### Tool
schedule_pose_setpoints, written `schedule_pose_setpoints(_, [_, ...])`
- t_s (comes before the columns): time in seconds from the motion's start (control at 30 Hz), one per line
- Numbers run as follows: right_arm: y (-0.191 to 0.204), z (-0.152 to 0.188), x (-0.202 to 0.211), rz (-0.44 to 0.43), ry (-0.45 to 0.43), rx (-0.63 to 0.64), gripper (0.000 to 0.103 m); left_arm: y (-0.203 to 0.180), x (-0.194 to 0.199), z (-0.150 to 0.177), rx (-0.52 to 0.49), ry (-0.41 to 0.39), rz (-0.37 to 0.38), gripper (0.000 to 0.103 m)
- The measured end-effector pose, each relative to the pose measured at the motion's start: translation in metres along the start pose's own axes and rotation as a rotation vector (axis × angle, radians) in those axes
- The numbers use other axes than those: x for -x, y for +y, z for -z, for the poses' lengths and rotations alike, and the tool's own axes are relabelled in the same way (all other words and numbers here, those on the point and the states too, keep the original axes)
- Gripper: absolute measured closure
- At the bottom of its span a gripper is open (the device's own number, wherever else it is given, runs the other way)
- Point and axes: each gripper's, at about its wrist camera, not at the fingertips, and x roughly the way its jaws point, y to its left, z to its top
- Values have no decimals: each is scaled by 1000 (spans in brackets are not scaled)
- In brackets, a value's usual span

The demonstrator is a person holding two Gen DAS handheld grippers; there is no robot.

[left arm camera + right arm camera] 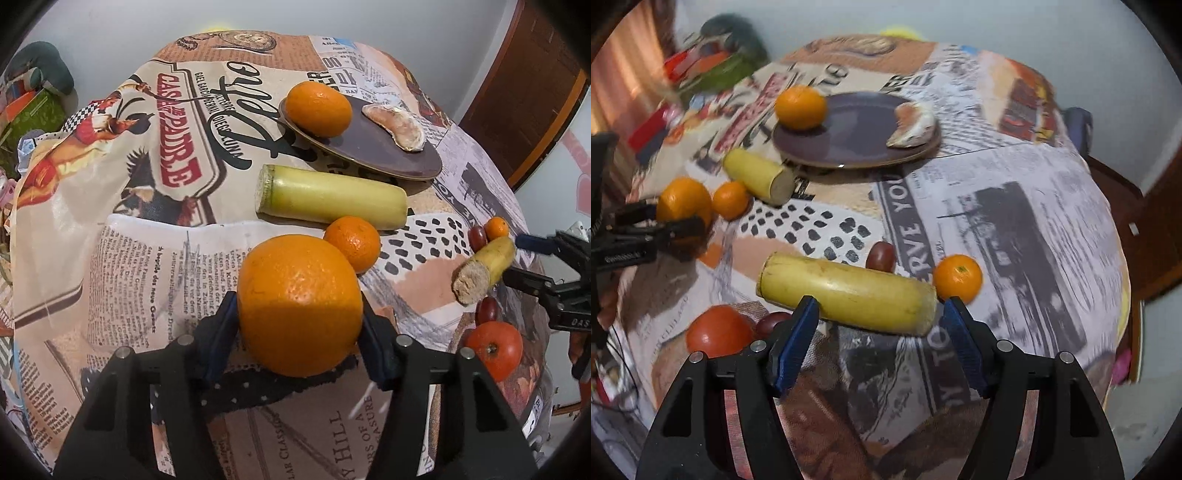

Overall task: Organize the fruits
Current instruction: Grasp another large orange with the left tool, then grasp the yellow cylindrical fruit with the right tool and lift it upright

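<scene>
Orange clamped in left gripper.
Right gripper spread apart around cane piece; plate held another orange.

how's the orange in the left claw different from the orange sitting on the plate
The orange in the left claw is clamped between the left claw's two fingers; the orange on the plate rests free at the edge of the dark plate. The clamped one sits near the tablecloth's front, beside a small tangerine; the plated one shares its plate with a peeled citrus segment. Both are round with bright, dimpled orange skin.
</scene>
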Motion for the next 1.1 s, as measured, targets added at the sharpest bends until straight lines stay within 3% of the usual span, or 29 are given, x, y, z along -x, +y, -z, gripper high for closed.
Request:
schedule_pose_setpoints(0.07, [0,-5,-3,-11,6,31,23,0,3,2,1,3,-1,44])
schedule_pose_setpoints(0.23, [9,-14,-17,-78,71,131,23,4,12,11,6,10,4,44])
schedule_pose_setpoints(0.33, [17,-14,-28,-43,110,181,26,6,20,18,9,15,6,44])
schedule_pose_setpoints(0.4, [13,-14,-28,-55,114,147,31,7,23,23,9,18,9,44])
schedule_pose_setpoints(0.47, [8,-13,-25,-55,112,109,44,8,26,27,2,18,5,44])
schedule_pose_setpoints(0.67, [-4,4,-13,-58,102,8,59,1,27,30,-21,16,-27,44])
schedule_pose_setpoints(0.8, [-13,15,-5,-116,111,-120,64,-1,27,31,-14,19,-12,44])
schedule_pose_setpoints(1.1, [-3,-2,-16,-139,98,-111,63,-2,18,23,-3,18,-14,44])
